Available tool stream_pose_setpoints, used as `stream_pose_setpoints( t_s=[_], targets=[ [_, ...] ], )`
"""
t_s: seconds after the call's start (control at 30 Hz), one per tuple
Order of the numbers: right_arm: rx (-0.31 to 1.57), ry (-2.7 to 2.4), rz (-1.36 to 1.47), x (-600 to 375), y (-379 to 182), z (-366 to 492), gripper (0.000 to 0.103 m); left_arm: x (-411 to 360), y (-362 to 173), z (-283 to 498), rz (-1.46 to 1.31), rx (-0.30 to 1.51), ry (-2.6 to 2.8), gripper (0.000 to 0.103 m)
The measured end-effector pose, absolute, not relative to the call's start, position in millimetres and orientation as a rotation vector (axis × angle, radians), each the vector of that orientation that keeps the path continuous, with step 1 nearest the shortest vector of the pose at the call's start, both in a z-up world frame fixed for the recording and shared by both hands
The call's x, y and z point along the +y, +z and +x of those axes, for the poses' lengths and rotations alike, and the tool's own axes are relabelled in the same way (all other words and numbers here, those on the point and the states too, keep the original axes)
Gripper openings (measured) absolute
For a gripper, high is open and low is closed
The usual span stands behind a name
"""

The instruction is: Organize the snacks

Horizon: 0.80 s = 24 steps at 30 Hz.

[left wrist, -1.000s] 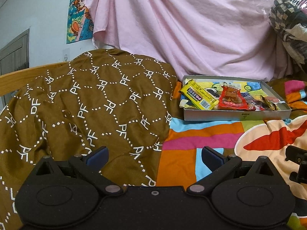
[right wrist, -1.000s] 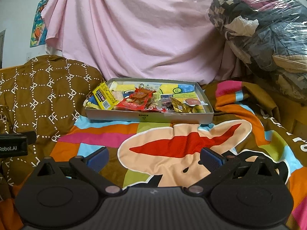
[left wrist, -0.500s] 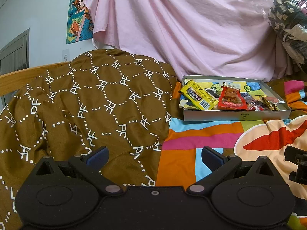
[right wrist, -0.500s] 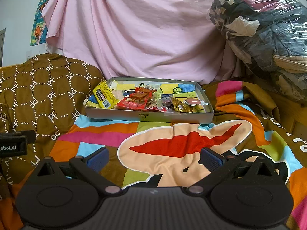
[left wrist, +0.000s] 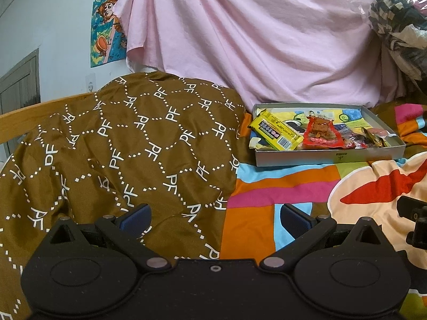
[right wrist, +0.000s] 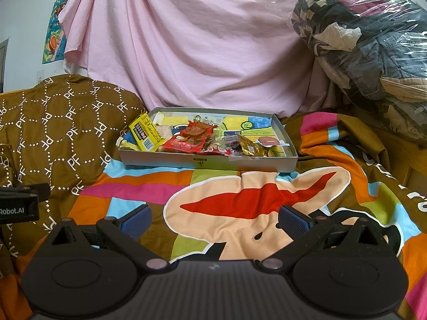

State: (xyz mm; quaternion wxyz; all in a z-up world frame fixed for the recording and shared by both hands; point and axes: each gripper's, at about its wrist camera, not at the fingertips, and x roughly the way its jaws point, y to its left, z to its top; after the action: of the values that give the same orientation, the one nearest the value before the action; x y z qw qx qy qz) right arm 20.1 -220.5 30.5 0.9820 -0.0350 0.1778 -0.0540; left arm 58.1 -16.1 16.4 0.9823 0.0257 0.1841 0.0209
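A shallow grey box (right wrist: 208,163) sits on the colourful bedspread, far ahead of both grippers; it also shows in the left wrist view (left wrist: 328,158). It holds several snacks: a yellow packet (right wrist: 145,133) leaning on its left rim, a red packet (right wrist: 190,140), a gold wrapper (right wrist: 249,146) and a small round cup (right wrist: 268,141). The yellow packet (left wrist: 276,133) and red packet (left wrist: 321,133) show in the left wrist view too. My left gripper (left wrist: 214,217) is open and empty over the brown quilt's edge. My right gripper (right wrist: 213,220) is open and empty over the bedspread.
A brown patterned quilt (left wrist: 120,146) is heaped on the left. A pink sheet (right wrist: 200,40) hangs behind the box. A plastic-wrapped bundle of clothes (right wrist: 368,53) is piled at the right. A wooden bed rail (left wrist: 40,112) runs along the left.
Both views have shifted only slightly; the box sits a touch lower in the right wrist view. Nothing was grasped or released.
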Motion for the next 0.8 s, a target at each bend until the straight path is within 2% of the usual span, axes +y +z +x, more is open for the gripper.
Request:
stream_pose_setpoints(
  t_s=[0.8],
  targets=[
    [0.364,-0.103,-0.085,-219.3,29.3,20.8,0.103,-17.7,17.2,56.7,0.058,0.370,0.050,0.102]
  ],
)
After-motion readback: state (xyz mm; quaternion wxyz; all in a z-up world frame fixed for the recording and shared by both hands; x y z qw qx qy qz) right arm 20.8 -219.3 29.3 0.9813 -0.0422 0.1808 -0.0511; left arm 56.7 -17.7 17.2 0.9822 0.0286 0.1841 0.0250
